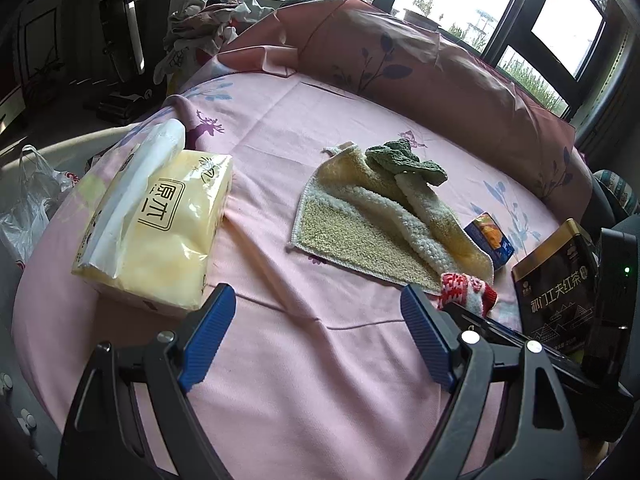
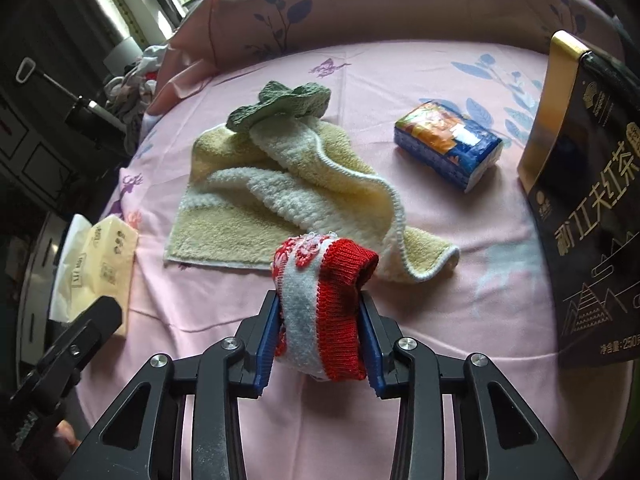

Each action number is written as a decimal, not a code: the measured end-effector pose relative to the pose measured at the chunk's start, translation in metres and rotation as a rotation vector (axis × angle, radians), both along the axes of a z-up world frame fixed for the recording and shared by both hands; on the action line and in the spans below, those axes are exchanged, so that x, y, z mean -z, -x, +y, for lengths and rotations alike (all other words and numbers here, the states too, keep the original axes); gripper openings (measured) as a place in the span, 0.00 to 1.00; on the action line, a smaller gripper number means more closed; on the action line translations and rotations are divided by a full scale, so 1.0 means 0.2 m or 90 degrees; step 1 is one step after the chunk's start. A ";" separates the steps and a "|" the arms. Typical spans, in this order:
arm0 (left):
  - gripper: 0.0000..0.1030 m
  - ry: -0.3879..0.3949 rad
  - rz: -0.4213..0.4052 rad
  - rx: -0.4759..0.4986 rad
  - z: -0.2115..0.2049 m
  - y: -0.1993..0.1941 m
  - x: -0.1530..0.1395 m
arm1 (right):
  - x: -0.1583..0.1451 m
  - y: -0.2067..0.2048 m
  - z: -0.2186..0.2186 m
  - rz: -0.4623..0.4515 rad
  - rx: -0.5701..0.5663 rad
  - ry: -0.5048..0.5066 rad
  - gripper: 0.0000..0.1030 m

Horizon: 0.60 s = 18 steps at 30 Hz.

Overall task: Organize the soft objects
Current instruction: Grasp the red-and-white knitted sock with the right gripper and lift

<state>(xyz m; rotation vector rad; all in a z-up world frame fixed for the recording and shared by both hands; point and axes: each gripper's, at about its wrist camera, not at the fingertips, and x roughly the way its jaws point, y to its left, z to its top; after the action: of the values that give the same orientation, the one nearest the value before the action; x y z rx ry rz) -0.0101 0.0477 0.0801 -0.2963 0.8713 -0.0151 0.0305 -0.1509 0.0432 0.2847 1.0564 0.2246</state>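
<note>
Right gripper [image 2: 320,340] is clamping a rolled red-and-white sock [image 2: 320,304] on the bed [image 2: 460,280]; left gripper [image 1: 316,320] is hanging w/ jaws open, empty. Next, prob.: lifting sock clear of the yellow towel [image 2: 280,200] w/o snagging.

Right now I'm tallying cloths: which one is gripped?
The red-and-white knitted piece, clamped in the right hand-held gripper; the yellow towel and green cloth lie free.
</note>
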 end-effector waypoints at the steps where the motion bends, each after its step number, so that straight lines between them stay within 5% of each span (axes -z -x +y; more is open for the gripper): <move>1: 0.81 0.002 0.001 -0.001 0.00 0.00 0.00 | 0.00 0.01 0.01 0.012 -0.019 -0.029 0.38; 7: 0.81 0.007 0.006 0.001 0.00 0.00 0.00 | 0.01 0.05 0.12 0.058 -0.103 -0.026 0.38; 14: 0.81 0.009 0.015 0.014 -0.01 0.00 0.01 | -0.04 0.06 0.04 0.052 -0.047 0.001 0.43; 18: 0.81 0.003 0.031 0.031 -0.04 -0.01 0.03 | -0.15 0.10 -0.07 0.003 0.002 -0.003 0.57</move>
<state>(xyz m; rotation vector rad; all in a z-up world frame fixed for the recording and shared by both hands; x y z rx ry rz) -0.0080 0.0395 0.0739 -0.2806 0.9262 -0.0556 0.0103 -0.1644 0.0737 0.2919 1.0608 0.2237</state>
